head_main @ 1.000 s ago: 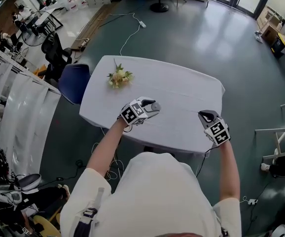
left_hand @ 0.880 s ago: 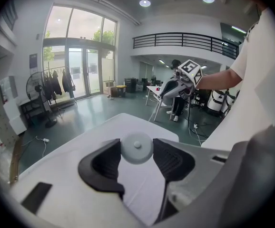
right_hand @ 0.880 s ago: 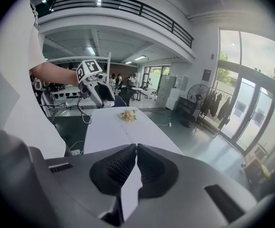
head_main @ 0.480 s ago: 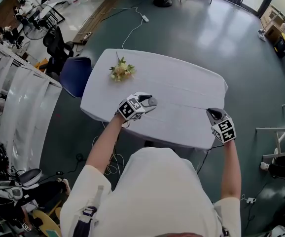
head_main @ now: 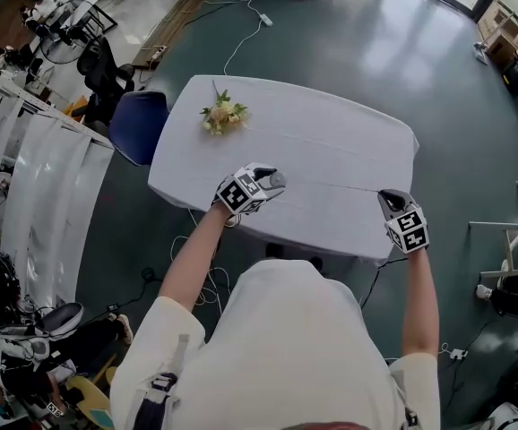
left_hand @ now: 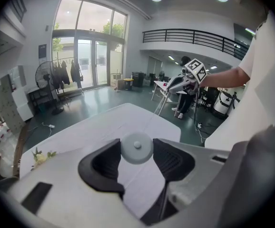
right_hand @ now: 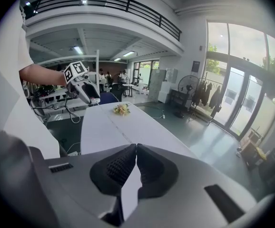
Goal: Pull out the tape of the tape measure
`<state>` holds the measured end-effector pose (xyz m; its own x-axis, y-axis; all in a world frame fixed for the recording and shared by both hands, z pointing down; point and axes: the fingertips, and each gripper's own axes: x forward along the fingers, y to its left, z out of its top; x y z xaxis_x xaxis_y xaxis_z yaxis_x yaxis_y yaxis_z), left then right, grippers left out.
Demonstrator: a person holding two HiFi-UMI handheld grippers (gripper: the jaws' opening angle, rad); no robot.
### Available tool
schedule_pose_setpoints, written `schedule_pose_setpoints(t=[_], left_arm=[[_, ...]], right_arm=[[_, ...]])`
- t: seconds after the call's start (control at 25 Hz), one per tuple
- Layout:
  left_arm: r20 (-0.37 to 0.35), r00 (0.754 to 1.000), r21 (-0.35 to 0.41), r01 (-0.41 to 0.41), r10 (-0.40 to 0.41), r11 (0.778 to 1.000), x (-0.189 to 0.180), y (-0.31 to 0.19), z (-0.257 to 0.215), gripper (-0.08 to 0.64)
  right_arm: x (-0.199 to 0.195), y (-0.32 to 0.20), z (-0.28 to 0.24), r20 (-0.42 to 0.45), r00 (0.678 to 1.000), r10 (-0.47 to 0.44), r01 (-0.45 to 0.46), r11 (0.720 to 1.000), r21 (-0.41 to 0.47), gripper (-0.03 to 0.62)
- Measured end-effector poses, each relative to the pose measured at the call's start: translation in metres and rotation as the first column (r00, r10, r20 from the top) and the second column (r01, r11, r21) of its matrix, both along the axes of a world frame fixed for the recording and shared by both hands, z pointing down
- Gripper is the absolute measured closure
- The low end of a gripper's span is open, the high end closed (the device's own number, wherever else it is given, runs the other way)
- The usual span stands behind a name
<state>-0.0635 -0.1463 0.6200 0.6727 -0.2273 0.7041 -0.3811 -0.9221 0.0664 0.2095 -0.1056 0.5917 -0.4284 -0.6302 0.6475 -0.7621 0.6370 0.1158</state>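
left gripper on case, right gripper nipping tape end

left gripper [head_main: 275, 181] is clamped on the tape measure [left_hand: 136, 148], a small round pale-grey disc with a centre button. it sits edge-to-edge between the two dark pads, above the near-left part of the white table [head_main: 331, 124]. right gripper [right_hand: 136, 148] has its jaws pressed fully together near the table's right corner, well apart from the left one. a thin pale line runs between the two grippers over the cloth. i read it as the tape [head_main: 331, 185], with its tip pinched in the right jaws, but it's too thin to be sure. a flower bunch [head_main: 222, 115] lies at the far left of the table, clear of everything.

handling, as a judgement: the case looks like light, smooth plastic. being round, it could spin or pop out of the pads if the pull goes off-axis, so hold it across the flat faces or rim with a firm squeeze and keep off the button. the tape looks thin and limp, soft rather than steel, so it's easy to slip from a flat pinch. best hold is right at the end tab. pull straight along the line of the slot, since a spring return would likely snap it back if the grip lets go.
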Motion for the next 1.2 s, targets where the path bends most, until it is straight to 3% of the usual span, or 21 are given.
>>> schedule_pose_setpoints(t=[0.08, 0.52, 1.2], left_arm=[[0.021, 1.0, -0.004, 0.017, -0.017, 1.0, -0.007, -0.003, 0.007, 0.344], [-0.03, 0.998, -0.044, 0.048, -0.05, 0.998, -0.019, -0.012, 0.023, 0.342], [-0.03, 0.999, -0.095, 0.023, -0.025, 0.995, -0.006, -0.028, 0.067, 0.342]], right_arm=[[0.004, -0.002, 0.003, 0.002, 1.0, 0.018, -0.018, 1.0, -0.004, 0.557], [-0.014, -0.005, 0.025, 0.033, 0.999, 0.039, -0.036, 0.997, -0.067, 0.557], [-0.016, -0.011, 0.075, 0.032, 0.995, 0.096, -0.089, 0.981, -0.171, 0.557]])
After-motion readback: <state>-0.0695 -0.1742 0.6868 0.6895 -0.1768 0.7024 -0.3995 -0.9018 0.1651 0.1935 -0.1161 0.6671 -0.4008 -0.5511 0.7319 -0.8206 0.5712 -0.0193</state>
